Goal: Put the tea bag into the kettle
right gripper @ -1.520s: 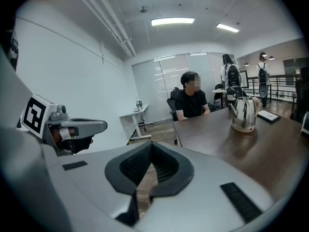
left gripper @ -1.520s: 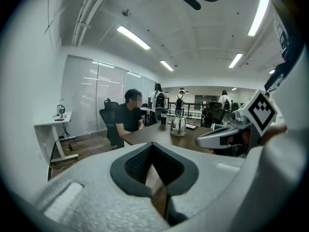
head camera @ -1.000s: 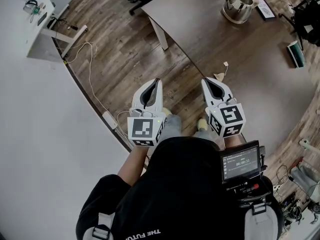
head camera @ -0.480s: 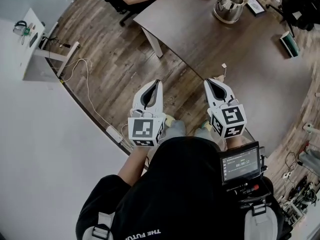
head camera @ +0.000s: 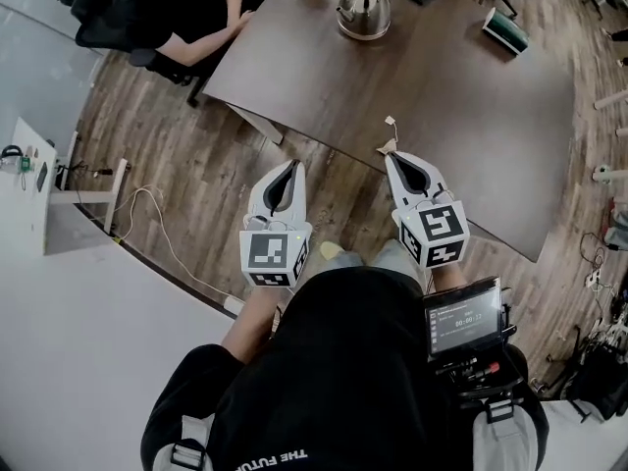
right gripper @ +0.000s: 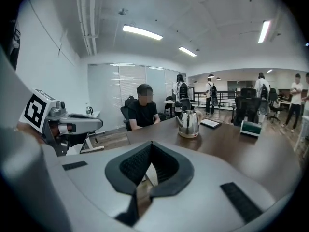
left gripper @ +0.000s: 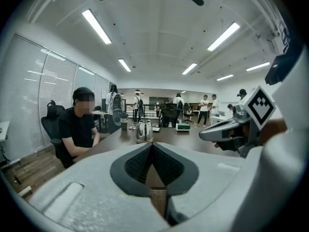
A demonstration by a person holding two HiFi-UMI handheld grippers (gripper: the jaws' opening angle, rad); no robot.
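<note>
- surface (head camera: pixel 471 145): dark wood; kettle (head camera: pixel 363 8) at its far side, well apart from both claws
- left claw (head camera: pixel 290 166), right claw (head camera: pixel 396 159): both clenched, empty
- tea bag (head camera: pixel 384 146): lies near surface's near edge, beside right claw's tip; release that claw first, then pinch the bag, not its string

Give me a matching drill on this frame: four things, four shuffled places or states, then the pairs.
Things:
1. kettle
2. tea bag
3. green box
4. left gripper

Places or states:
A. shut and empty, over the wood floor
B. pinched in the right gripper
C. on the far end of the table, near the seated person
D. on the table, right of the kettle in the head view

Pairs: 1-C, 2-B, 3-D, 4-A
</note>
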